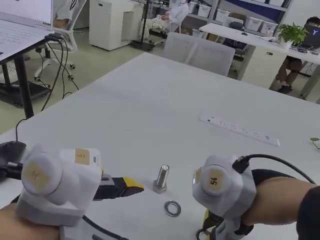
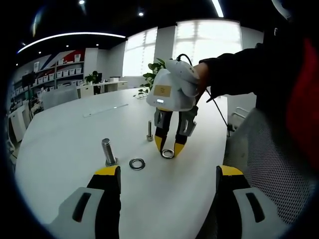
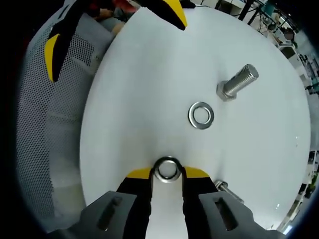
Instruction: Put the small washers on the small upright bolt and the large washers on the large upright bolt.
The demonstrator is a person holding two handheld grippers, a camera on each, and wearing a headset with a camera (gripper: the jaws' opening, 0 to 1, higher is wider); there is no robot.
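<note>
Two upright bolts, two washers and two grippers at a white table (image 1: 150, 100). At bottom centre of the head view, the large bolt (image 1: 161, 178), standing on its hex head with the threaded shank up. Just below and right of it, flat on the table and apart from it, one loose washer (image 1: 167, 208).

In the middle of the left gripper view, the small bolt (image 2: 149, 130), also upright, farther up the frame than the large bolt and well apart from it. Right of the small bolt in that view, the right gripper (image 2: 168, 148), pointing straight down with yellow tips drawn in on the second washer.

At lower centre of the right gripper view, that gripped washer (image 3: 167, 161), pinched from both sides between the two yellow tips. Lifted or resting on the table: not clear.

Along the bottom of its own view, the left gripper (image 2: 168, 172), jaws spread wide with nothing between them, aimed at the bolts and washers.

Neither washer on a bolt yet. Large or small washer in either case: not clear.

Right of centre in the head view, one white power strip (image 1: 239, 130). At the table's far edge, top centre, one grey mesh chair (image 1: 200, 52).
</note>
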